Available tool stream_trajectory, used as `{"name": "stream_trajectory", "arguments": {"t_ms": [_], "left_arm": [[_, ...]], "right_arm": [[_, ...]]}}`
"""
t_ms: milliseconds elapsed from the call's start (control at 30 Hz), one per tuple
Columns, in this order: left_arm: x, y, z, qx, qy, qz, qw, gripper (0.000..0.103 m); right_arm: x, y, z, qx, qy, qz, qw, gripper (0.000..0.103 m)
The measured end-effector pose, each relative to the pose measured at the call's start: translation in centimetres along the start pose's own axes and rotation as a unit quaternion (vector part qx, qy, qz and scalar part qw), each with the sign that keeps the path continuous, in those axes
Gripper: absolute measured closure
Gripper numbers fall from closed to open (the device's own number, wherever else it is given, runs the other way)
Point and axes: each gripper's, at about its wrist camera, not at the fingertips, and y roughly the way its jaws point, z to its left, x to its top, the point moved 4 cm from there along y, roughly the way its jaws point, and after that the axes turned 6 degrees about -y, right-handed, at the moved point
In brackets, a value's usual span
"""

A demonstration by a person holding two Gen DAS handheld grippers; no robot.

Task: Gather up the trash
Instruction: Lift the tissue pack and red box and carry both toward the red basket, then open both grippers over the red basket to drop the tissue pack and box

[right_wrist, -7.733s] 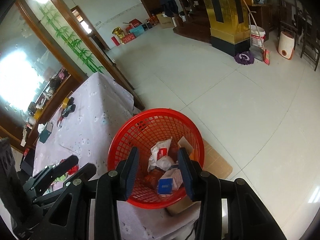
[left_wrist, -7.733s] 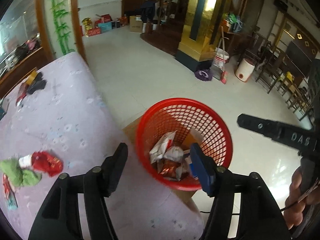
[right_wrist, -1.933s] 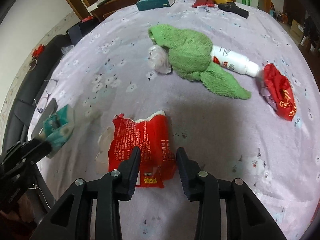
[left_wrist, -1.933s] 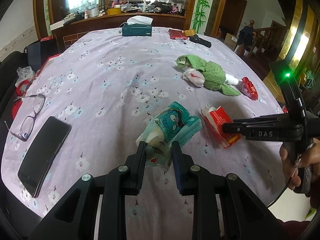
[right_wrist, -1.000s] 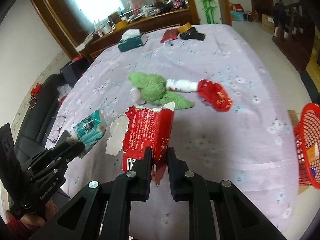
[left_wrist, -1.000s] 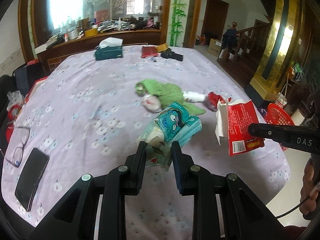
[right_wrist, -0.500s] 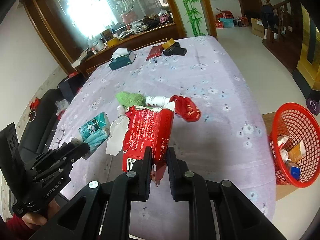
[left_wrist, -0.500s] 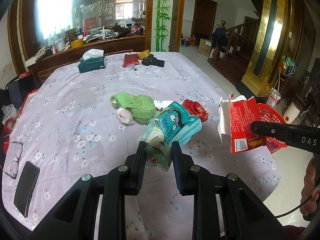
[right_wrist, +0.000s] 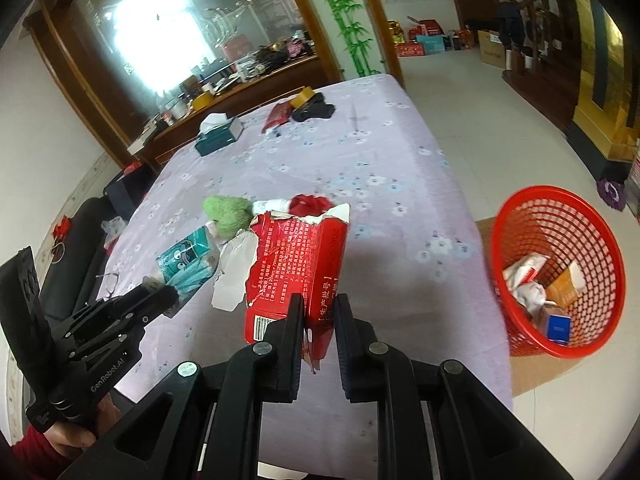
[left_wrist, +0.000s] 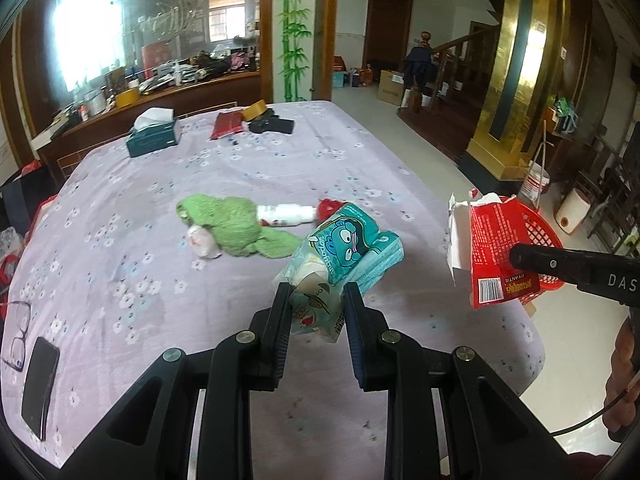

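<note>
Nearest the cameras, the left tool [left_wrist: 315,314] pinches a teal tissue pack [left_wrist: 344,246] and the right tool [right_wrist: 317,322] pinches a torn red carton [right_wrist: 296,264]; both pieces hang clear above the lilac-clothed desk [right_wrist: 380,160]. The red basket [right_wrist: 560,272] stands on the floor off the desk's edge at about three o'clock in the right wrist view, already holding several scraps, so these two still have to be carried over and dropped. Farther up the desk, at about twelve o'clock, a green cloth [left_wrist: 228,224], a white tube [left_wrist: 284,214] and a red wrapper [right_wrist: 310,204] still lie uncollected, by my judgement perhaps more trash.
</note>
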Motion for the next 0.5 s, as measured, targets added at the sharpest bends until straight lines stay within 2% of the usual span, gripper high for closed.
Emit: {"name": "stream_trajectory", "arguments": {"t_ms": [233, 500], "left_arm": [[0.7, 1.0, -3.8, -0.022, 0.029, 0.005, 0.9993, 0.078], [1.7, 2.5, -9.8, -0.065, 0.07, 0.015, 0.9953, 0.078]], "right_arm": [[-0.7, -1.8, -3.8, -0.023, 0.036, -0.007, 0.999, 0.087], [-1.1, -4.4, -9.8, -0.067, 0.092, -0.023, 0.993, 0.087]]}}
